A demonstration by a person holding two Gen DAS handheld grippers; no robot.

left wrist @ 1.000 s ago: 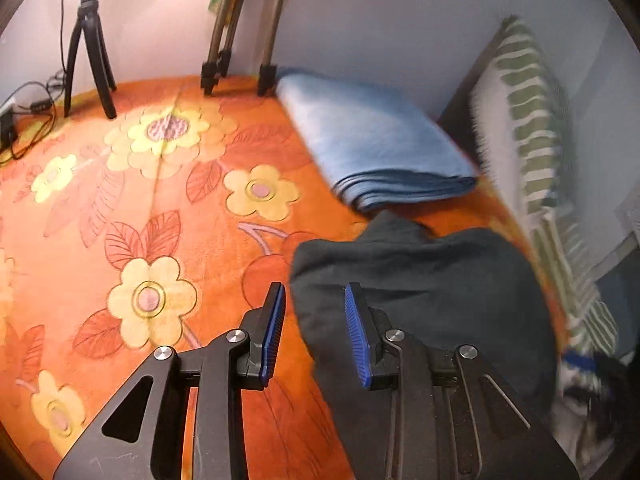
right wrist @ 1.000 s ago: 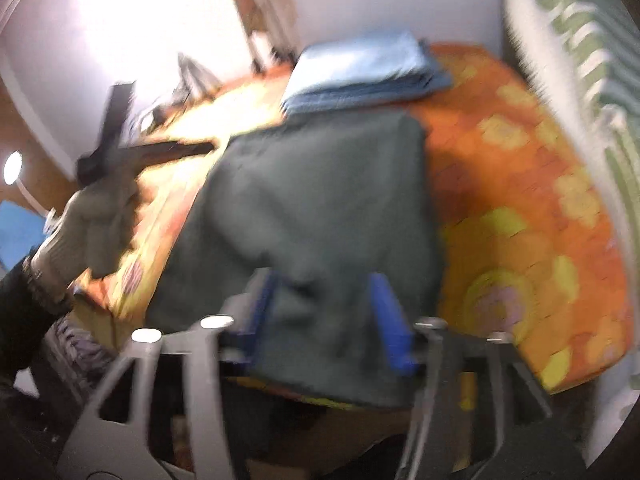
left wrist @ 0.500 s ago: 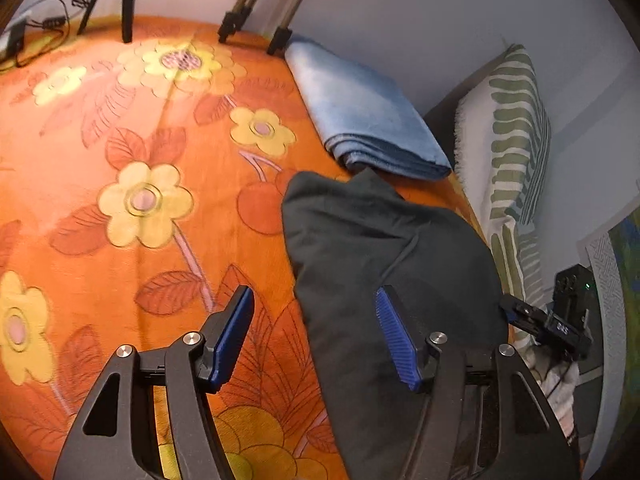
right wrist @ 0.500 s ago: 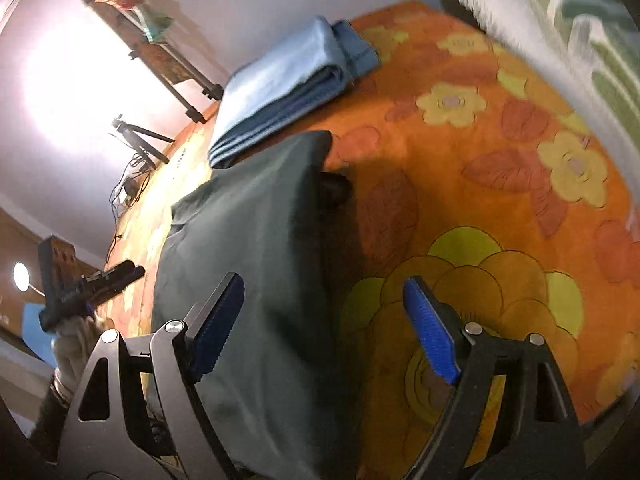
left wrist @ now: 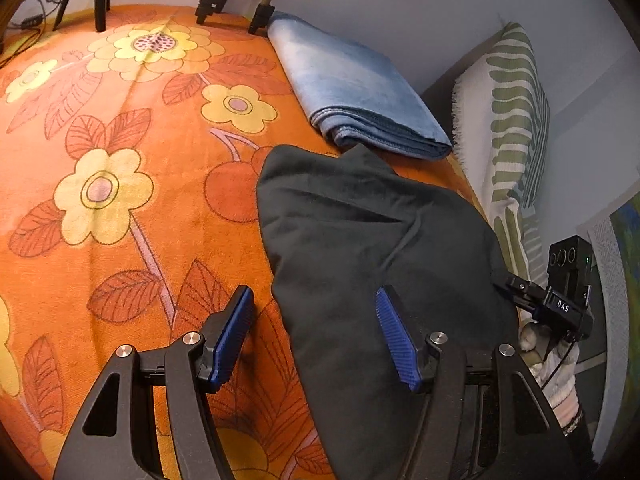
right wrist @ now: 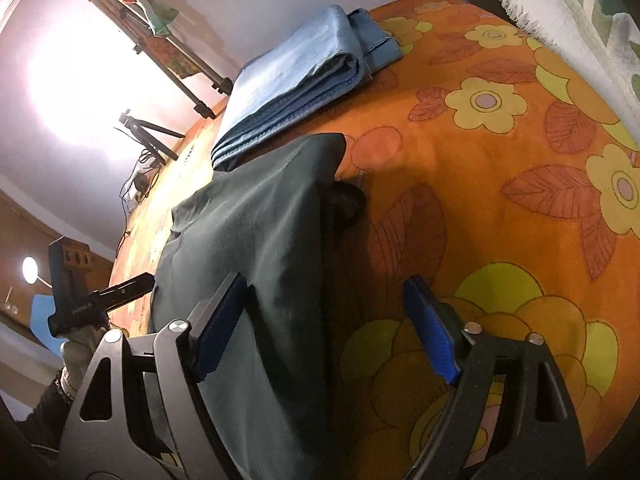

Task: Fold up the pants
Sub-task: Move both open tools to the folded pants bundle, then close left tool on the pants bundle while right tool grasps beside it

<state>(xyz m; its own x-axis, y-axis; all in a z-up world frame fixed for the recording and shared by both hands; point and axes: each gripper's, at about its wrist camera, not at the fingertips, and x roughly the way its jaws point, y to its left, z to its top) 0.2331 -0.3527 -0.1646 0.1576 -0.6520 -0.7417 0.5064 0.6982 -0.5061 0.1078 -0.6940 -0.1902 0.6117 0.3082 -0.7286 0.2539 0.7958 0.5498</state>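
I am holding both claws over the dark pants (left wrist: 372,240), which are lying folded on the orange flowered bed cover (left wrist: 120,168), their far end just beside the folded blue blanket (left wrist: 352,88). The left claw (left wrist: 316,336) is standing open, straddling the pants' left edge, with cloth between the pads but neither pad pressing on it. The right claw (right wrist: 324,320) is closing, straddling the right edge the same way, nothing pinched so far.

My worry is the layers: if I am biting only the top sheet on either side, the fold beneath is likely dragging and skewing. The two claws closing at uneven moments could also be pulling the bundle crooked. The far corner is touching or nearly touching the blanket, so a push forward may be ruffling both.

A lot is escaping me. The near end of the pants is running out of frame under the claws, so I cannot tell where the waistband or hems are lying. A dark lump (right wrist: 344,204) by the right edge is too shadowed to read. How many layers are stacked is unclear.
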